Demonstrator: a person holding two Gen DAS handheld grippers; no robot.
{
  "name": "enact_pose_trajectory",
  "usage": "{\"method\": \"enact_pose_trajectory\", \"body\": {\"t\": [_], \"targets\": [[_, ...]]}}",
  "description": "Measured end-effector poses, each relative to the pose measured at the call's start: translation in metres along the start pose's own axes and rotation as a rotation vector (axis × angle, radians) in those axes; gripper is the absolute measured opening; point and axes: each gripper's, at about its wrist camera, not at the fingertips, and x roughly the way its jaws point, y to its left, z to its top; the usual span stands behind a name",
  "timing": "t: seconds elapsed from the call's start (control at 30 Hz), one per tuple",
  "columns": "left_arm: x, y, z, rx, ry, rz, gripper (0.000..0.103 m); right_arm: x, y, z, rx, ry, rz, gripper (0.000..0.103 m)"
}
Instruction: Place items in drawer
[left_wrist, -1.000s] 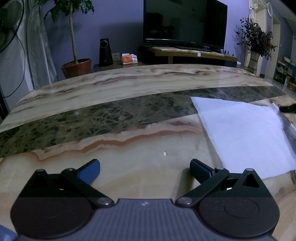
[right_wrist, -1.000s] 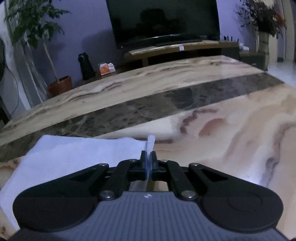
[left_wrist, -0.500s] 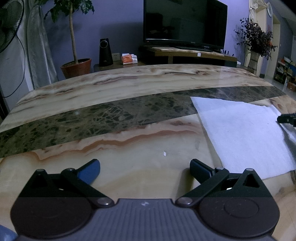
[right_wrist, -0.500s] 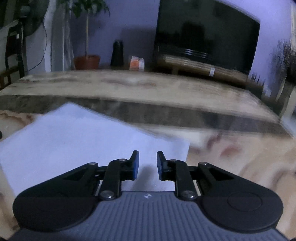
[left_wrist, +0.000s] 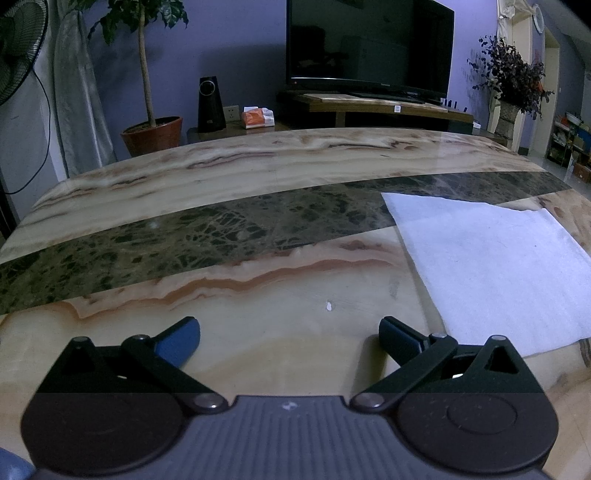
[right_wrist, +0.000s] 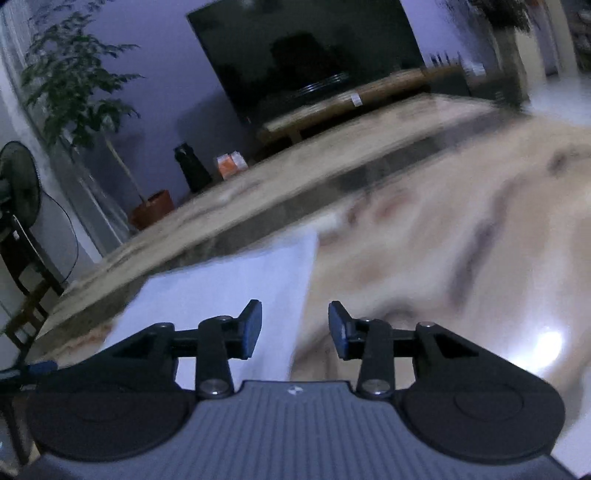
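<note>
My left gripper (left_wrist: 290, 338) is wide open and empty, low over the marble table (left_wrist: 258, 184). A white foam sheet (left_wrist: 495, 258) lies flat on the table to its right. My right gripper (right_wrist: 294, 328) is open and empty, tilted, above the right edge of the same white sheet (right_wrist: 236, 291). The right wrist view is blurred by motion. No drawer and no item to pick show in either view.
A small white speck (left_wrist: 328, 305) lies on the table ahead of the left gripper. Beyond the table stand a television (left_wrist: 369, 44) on a low wooden stand, a potted tree (left_wrist: 151, 133), a black speaker (left_wrist: 210, 105) and a fan (left_wrist: 18, 48).
My right gripper was shut on a thin clear strip one second ago, then released it and opened wider. It has swung and tilted. It is gone from the left wrist view. The left gripper stayed still.
</note>
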Motion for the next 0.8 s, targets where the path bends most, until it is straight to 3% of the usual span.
{"method": "enact_pose_trajectory", "body": {"t": [0.27, 0.67, 0.8], "targets": [[0.0, 0.0, 0.0, 0.0, 0.0, 0.0, 0.103, -0.018, -0.002, -0.037, 0.052, 0.0, 0.048, 0.042], [0.0, 0.0, 0.0, 0.0, 0.0, 0.0, 0.103, -0.001, 0.027, -0.046, -0.175, -0.035, 0.004, 0.042], [0.0, 0.0, 0.0, 0.0, 0.0, 0.0, 0.103, -0.006, 0.029, -0.048, -0.181, -0.023, 0.032, 0.042]]}}
